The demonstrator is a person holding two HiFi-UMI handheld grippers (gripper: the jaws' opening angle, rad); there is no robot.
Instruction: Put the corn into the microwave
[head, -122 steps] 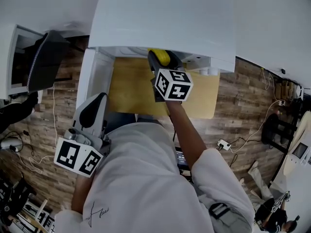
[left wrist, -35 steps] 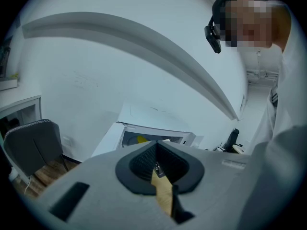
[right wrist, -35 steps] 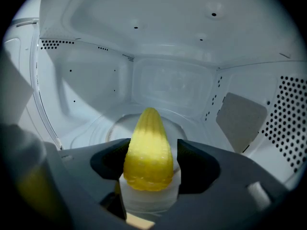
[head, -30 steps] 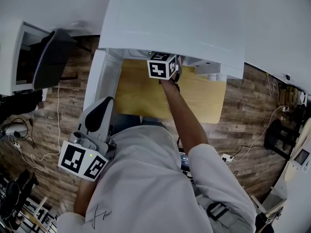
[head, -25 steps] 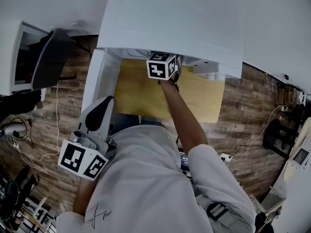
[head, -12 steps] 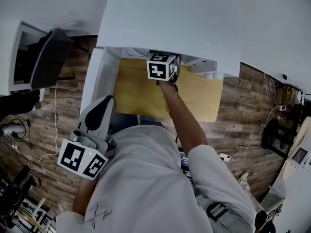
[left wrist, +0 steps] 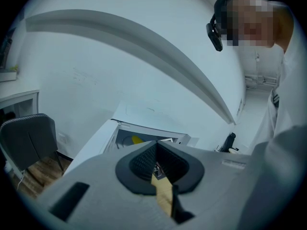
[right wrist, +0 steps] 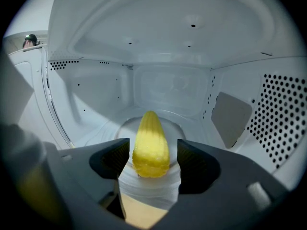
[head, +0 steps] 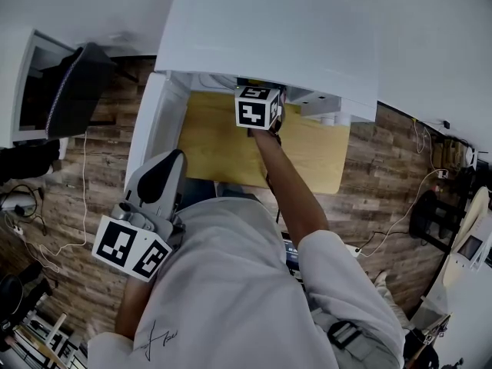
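The yellow corn cob (right wrist: 150, 143) lies inside the white microwave (right wrist: 172, 87), pointing at its back wall, over the round glass turntable (right wrist: 125, 128). My right gripper (right wrist: 153, 150) is inside the cavity and open. Its pads (right wrist: 115, 159) stand either side of the cob with a small gap on each side. From the head view only its marker cube (head: 257, 108) shows at the microwave (head: 269, 29) opening. My left gripper (head: 157, 177) hangs shut and empty by my left side. In the left gripper view the corn (left wrist: 137, 139) is a yellow spot in the oven.
The microwave door (head: 152, 121) stands open to the left. A wooden table (head: 219, 148) sits under the oven's front. A dark chair (head: 73, 91) is at far left. Cables (head: 69, 237) trail over the wood floor.
About five seconds ago the right gripper held the corn at the oven's opening; since then it has reached inside. Over the last second the arm has barely shifted.
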